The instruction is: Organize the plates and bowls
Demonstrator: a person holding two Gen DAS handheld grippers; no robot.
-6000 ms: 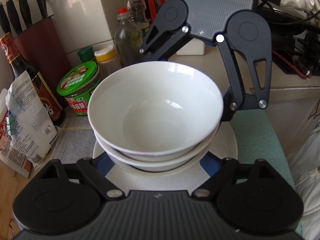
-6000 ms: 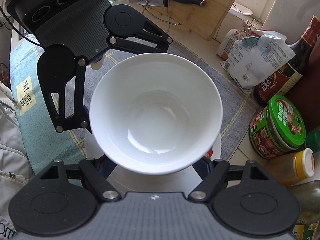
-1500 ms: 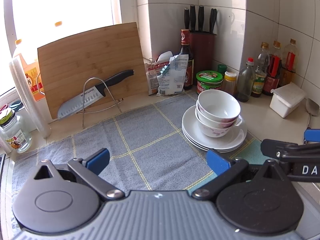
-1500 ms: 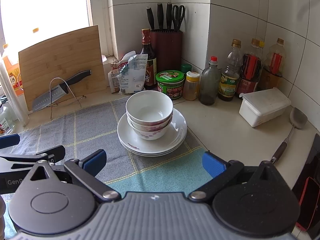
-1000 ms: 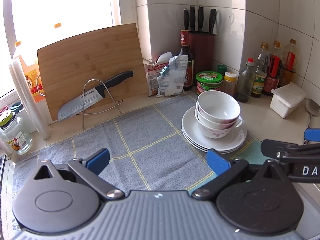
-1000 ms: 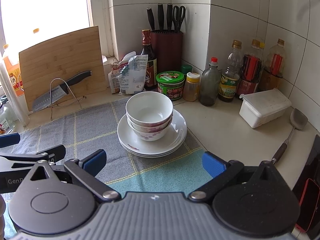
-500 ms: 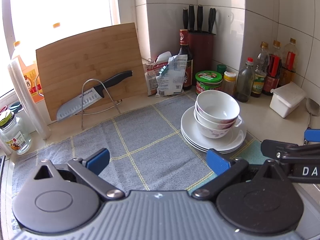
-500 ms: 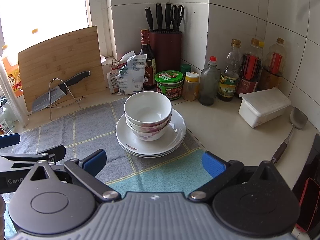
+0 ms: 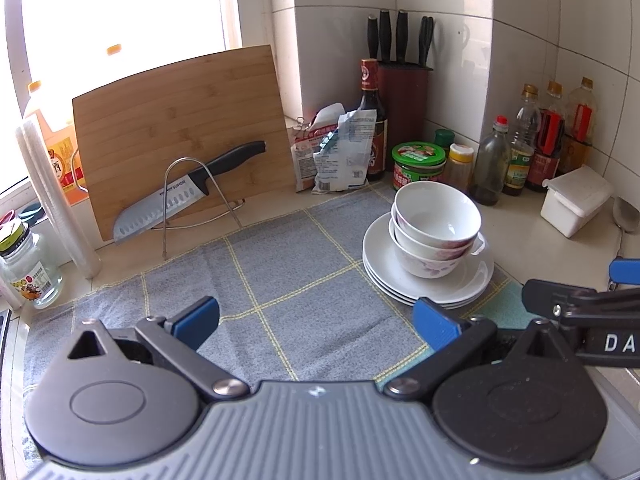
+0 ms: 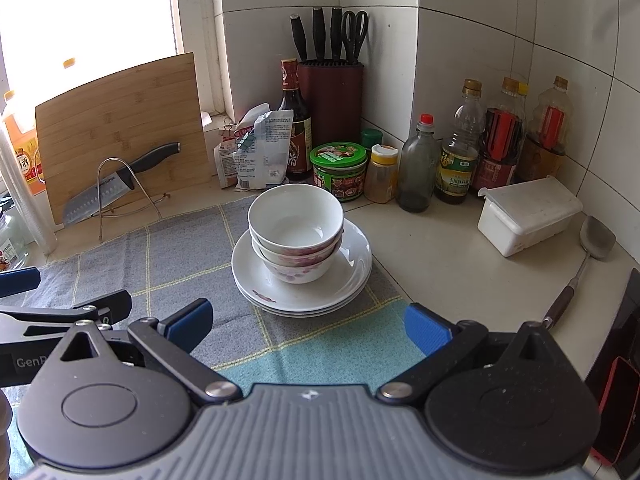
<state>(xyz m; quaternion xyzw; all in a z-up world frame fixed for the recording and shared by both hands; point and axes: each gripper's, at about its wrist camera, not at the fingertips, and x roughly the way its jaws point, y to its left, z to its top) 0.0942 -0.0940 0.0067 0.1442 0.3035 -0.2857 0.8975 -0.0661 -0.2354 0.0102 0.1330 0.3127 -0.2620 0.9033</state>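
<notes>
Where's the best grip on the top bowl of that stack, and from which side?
Take the top bowl by its rim, one finger inside and one outside, coming down from above on the near side. Only the rim stands proud: its body is nested in the lower bowl, and the plates block a low side approach. Both grippers are open.

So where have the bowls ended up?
The bowls sit nested on the stack of white plates, at the right edge of the grey checked cloth in the right wrist view, just in front of the green-lidded jar.
</notes>
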